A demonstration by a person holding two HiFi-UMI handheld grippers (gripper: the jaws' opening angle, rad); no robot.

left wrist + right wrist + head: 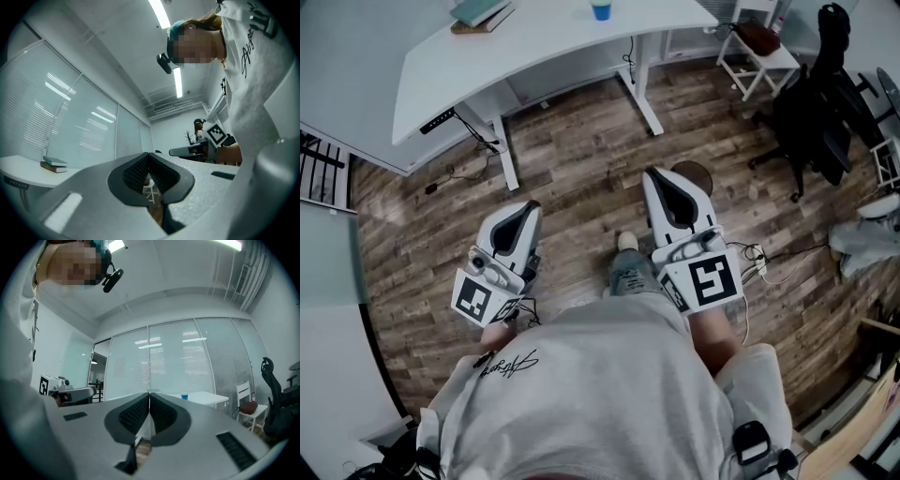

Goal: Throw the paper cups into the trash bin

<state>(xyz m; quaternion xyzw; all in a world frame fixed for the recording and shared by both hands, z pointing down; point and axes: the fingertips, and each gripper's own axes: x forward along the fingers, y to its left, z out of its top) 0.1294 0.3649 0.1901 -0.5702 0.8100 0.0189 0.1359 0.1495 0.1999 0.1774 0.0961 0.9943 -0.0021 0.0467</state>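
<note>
A blue paper cup [600,9] stands on the white desk [544,52] at the far side of the room, and shows small in the right gripper view [184,396]. My left gripper [528,208] is held in front of my body over the wood floor. Its jaws [149,154] meet at the tips with nothing between them. My right gripper [659,175] is beside it and reaches a little further forward. It is shut and empty [149,393]. Both point toward the desk, well short of it. No trash bin is plainly in view.
Books [483,14] lie on the desk's left end. A white chair with a brown bag [759,42] and a black office chair [820,112] stand at the right. A round brown thing [696,172] is partly hidden behind my right gripper. Cables [759,258] lie on the floor.
</note>
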